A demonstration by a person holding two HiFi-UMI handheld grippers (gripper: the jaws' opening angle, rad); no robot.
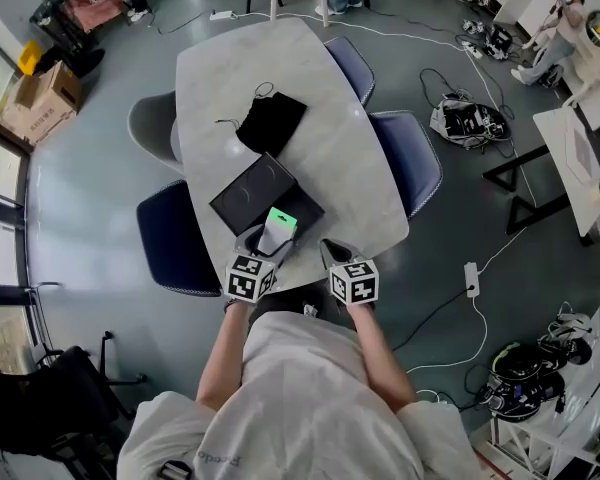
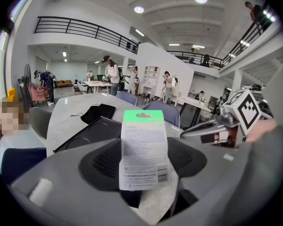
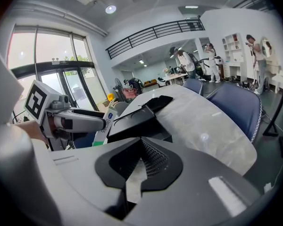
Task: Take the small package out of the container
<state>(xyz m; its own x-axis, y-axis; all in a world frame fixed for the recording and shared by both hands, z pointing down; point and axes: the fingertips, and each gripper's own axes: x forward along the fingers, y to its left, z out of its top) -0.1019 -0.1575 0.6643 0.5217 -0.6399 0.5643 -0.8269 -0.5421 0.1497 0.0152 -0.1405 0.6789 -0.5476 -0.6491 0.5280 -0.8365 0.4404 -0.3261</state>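
Head view: you are standing at the near end of a pale, marbled oval surface (image 1: 340, 158), holding a claw in each hand. The left claw (image 1: 264, 244) is gripping the small package (image 1: 279, 226), a flat white card with a green top strip. It is holding the package at the near corner of the container (image 1: 248, 194), a shallow open black box lying flat on the surface. Farther along the surface, well apart from the container, a black pouch (image 1: 270, 120) is lying with its cord trailing. The right claw (image 1: 332, 255) is hovering just beside the left one, over the near edge of the surface. Blue chairs (image 1: 405, 158) are standing around the surface.

Left gripper view: the left claw (image 2: 146, 166) is pinching the lower part of the small package (image 2: 144, 145) between its dark pads. The package is standing upright, printed back and barcode facing the camera (the print is too small to read). The container (image 2: 87, 133) is showing behind it to the left, and the package is not inside it. The pouch (image 2: 98, 112) is lying beyond that. The right claw (image 2: 200, 131) is showing at the right.

Right gripper view: the right claw (image 3: 140, 166) is carrying nothing, its tips drawn together with only a sliver of the surface showing through. The left claw (image 3: 92, 122) and the small package (image 3: 105, 124) are showing at the left, beside the container (image 3: 134, 121).
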